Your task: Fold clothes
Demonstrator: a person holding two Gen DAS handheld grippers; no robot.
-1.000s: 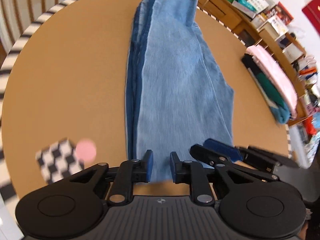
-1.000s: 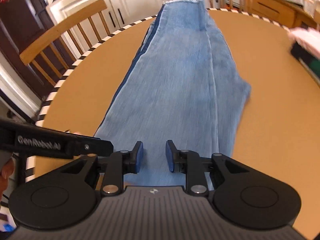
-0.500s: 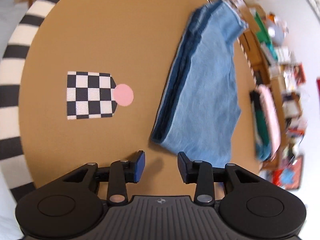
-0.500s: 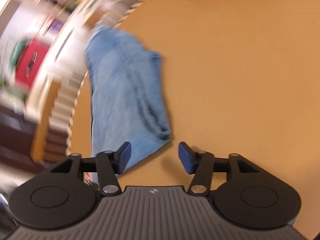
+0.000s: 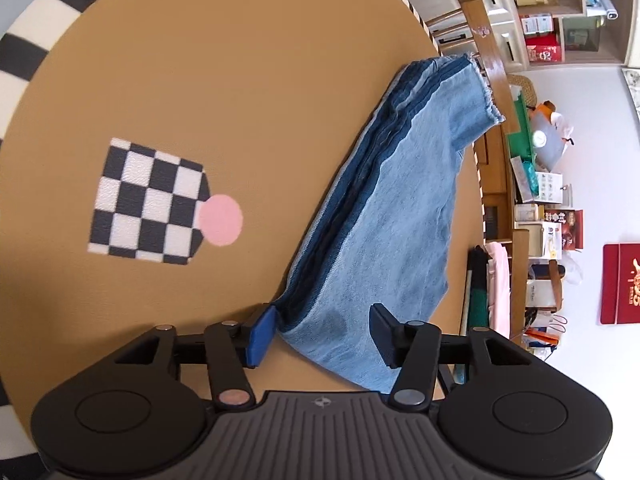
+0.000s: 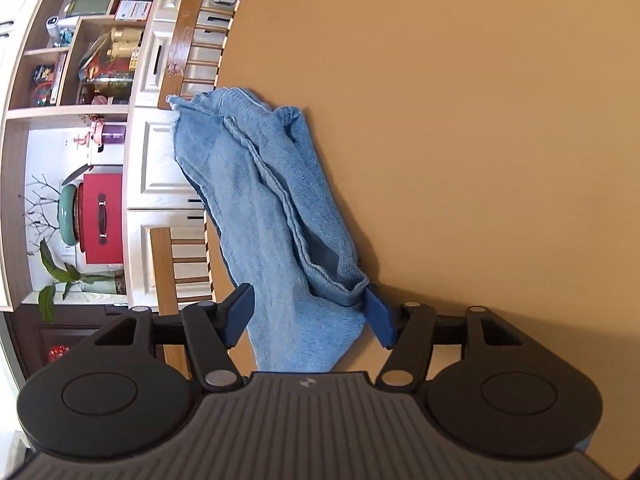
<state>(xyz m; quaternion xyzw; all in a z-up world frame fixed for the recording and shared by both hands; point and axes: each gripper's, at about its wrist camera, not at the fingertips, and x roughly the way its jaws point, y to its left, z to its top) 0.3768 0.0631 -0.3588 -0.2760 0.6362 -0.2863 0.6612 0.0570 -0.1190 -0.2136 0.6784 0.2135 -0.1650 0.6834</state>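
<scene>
Your left gripper stands wide open, its jaws straddling the near end of the jeans without closing on the cloth. The blue pad of one finger sits just beside the dark folded edge of the denim; the other finger lies over the pale face of the fabric. Nothing is clamped.

Your right gripper is likewise spread wide. The jeans pass between its jaws, and one blue pad touches or nearly touches the bunched seam at the cloth's edge; contact cannot be confirmed. No grip is taken.

The jeans lie lengthwise on the round tan worktop, folded along their length, with darker layers showing along one side and a frayed hem at the far end reaching the worktop's edge. In the right wrist view the far end hangs at or over the rim.

On the worktop, well apart from the jeans, lies a black-and-white checked patch with a pink dot touching it. A striped border rings the worktop. Wooden chairs stand beyond the rim.
</scene>
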